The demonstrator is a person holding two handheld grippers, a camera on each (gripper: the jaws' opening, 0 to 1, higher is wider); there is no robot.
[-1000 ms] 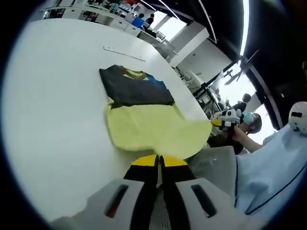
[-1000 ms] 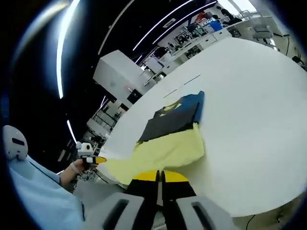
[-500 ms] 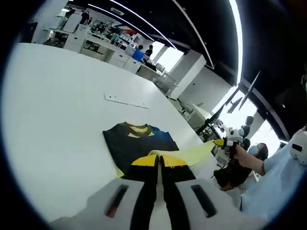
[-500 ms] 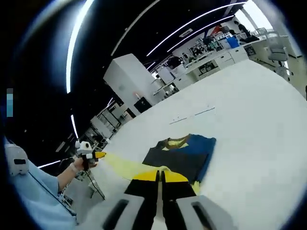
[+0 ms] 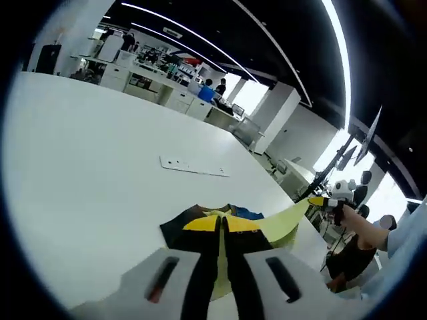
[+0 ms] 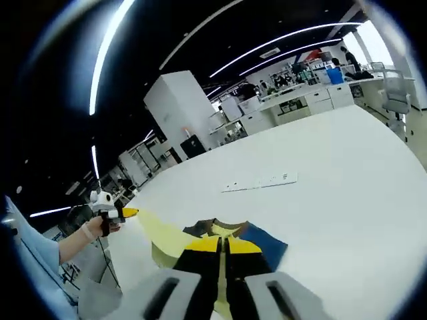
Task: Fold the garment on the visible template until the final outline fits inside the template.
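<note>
Lifted since a second ago, the yellow hem of the garment (image 5: 283, 223) now hangs stretched between both grippers above the white table (image 5: 87, 160). Left gripper (image 5: 221, 224) and right gripper (image 6: 221, 245) each have narrow fingers pinching yellow cloth; the dark folded part lies just beyond the fingertips.

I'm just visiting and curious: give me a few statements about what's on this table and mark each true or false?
1. The garment is partly yellow. True.
2. Both grippers are open and empty. False: the left gripper and right gripper are each shut on the yellow cloth.
3. The table is black. False: it is white.
4. A thin white strip lies on the table beyond the garment. True.
</note>
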